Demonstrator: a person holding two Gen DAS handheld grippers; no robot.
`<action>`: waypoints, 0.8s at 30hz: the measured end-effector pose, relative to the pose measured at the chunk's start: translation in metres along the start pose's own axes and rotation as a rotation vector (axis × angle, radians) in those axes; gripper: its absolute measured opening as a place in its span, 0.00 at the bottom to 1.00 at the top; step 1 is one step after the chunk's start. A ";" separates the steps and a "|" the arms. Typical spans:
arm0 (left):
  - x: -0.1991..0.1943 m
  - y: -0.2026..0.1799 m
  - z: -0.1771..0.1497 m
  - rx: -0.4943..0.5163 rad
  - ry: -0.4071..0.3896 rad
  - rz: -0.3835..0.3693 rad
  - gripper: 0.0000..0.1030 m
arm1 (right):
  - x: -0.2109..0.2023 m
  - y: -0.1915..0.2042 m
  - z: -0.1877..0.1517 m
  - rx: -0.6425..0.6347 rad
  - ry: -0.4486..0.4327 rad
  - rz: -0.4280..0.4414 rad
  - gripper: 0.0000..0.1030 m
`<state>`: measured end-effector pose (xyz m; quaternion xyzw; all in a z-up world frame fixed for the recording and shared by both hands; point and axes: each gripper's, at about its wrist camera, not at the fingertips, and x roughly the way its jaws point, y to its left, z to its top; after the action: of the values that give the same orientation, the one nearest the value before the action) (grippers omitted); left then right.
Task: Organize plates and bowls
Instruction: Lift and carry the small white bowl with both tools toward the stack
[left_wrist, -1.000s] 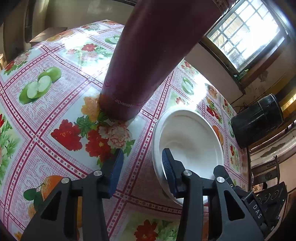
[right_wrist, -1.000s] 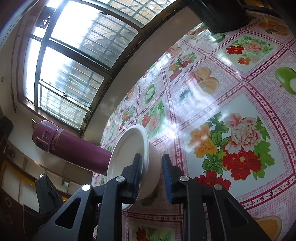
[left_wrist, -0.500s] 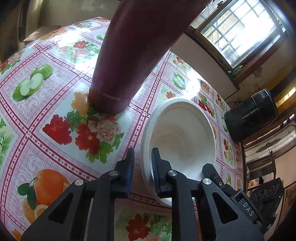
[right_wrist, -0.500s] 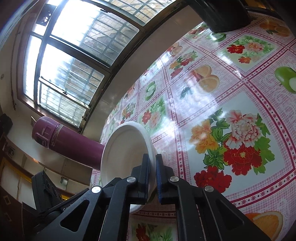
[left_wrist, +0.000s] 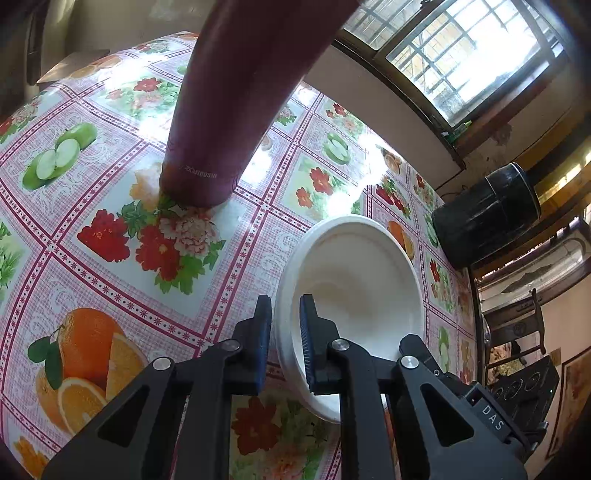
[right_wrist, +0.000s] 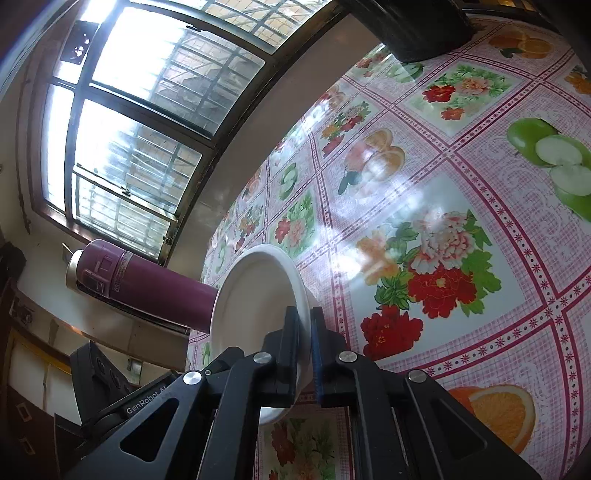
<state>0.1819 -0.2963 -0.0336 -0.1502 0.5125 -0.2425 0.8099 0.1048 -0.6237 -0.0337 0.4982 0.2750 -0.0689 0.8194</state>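
Observation:
A white bowl (left_wrist: 354, 280) sits on the flowered tablecloth; it also shows in the right wrist view (right_wrist: 255, 295). My left gripper (left_wrist: 286, 325) is shut on the bowl's near rim, one finger inside and one outside. My right gripper (right_wrist: 304, 328) is shut on the opposite rim of the same bowl. In the left wrist view the right gripper's black body shows at the lower right behind the bowl. The bowl looks tilted or slightly raised; I cannot tell if it touches the table.
A tall maroon flask (left_wrist: 229, 110) stands just left of the bowl; it also shows in the right wrist view (right_wrist: 140, 284). A black cylindrical pot (left_wrist: 487, 214) stands at the table's far edge by the window wall (right_wrist: 129, 122).
Both grippers closed from open onto the bowl's rim, left on one side and right on the other. The bowl has shifted slightly right, away from the flask.

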 end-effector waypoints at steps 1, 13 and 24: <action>-0.001 -0.001 -0.004 0.004 0.003 -0.002 0.12 | -0.003 -0.002 -0.001 0.009 0.003 0.002 0.06; -0.026 -0.008 -0.051 0.091 0.007 -0.007 0.08 | -0.042 -0.013 -0.022 0.025 0.038 -0.009 0.06; -0.074 0.011 -0.092 0.137 -0.021 0.032 0.10 | -0.073 -0.006 -0.065 -0.006 0.087 0.053 0.08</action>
<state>0.0752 -0.2462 -0.0218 -0.0887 0.4884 -0.2626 0.8274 0.0163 -0.5831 -0.0235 0.5054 0.2971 -0.0245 0.8098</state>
